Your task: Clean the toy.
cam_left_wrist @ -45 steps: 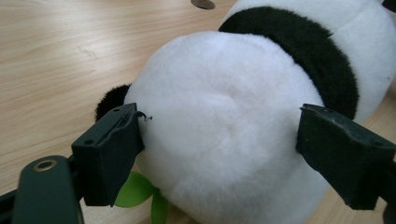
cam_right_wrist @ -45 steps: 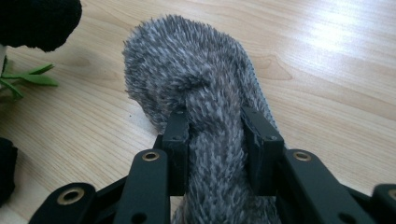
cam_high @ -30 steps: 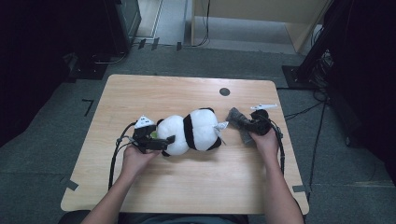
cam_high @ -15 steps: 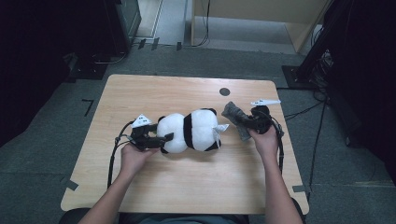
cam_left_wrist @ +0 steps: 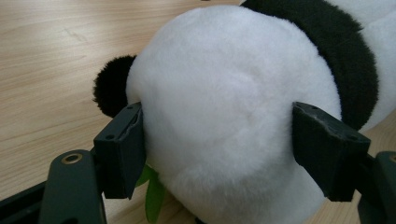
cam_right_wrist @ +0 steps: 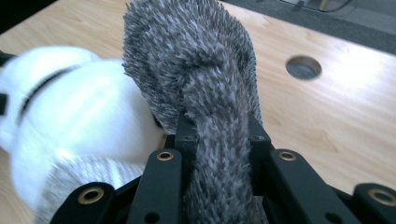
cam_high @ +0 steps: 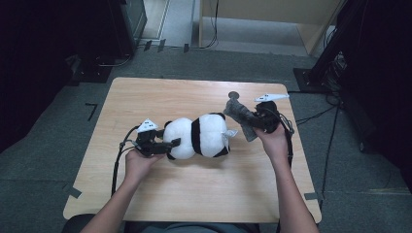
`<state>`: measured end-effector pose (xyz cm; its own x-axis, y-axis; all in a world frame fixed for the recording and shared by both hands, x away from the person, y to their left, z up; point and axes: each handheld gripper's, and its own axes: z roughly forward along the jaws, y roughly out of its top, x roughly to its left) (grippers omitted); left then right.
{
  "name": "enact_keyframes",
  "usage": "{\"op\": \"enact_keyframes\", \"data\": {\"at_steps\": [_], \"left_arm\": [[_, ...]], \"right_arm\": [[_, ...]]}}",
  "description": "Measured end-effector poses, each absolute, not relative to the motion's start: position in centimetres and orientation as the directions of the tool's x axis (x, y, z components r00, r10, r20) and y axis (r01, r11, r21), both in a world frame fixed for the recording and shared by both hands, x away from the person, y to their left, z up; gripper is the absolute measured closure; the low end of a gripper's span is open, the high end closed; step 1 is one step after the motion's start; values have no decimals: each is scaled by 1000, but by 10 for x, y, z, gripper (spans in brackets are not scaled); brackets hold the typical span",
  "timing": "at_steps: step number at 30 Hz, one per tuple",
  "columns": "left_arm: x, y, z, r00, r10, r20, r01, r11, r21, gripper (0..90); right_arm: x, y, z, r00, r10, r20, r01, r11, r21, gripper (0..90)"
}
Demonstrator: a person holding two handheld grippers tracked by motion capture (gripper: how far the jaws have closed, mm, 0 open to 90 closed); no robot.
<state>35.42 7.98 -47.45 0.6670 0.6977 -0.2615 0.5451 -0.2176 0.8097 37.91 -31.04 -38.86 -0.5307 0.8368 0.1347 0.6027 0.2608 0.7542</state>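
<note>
On the wooden table (cam_high: pixel 160 204) we steady the panda (cam_high: pixel 197 137) lying mid-table with the left gripper (cam_high: pixel 156 144) clamping its head, while the right gripper (cam_high: pixel 260 119), pinching the grey sock (cam_high: pixel 239 112), should work gently.

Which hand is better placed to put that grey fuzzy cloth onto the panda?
Right. The right gripper is shut on the grey cloth beside the panda; the left gripper already has its jaws around the panda's head.
</note>
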Motion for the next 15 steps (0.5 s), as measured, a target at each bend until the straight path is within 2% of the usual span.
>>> {"op": "enact_keyframes", "data": {"at_steps": [15], "left_arm": [[353,79,-475,666,700,-257,537,-211,816,235]], "right_arm": [[401,-242,-362,-643,759,102,572,387,724,746]]}}
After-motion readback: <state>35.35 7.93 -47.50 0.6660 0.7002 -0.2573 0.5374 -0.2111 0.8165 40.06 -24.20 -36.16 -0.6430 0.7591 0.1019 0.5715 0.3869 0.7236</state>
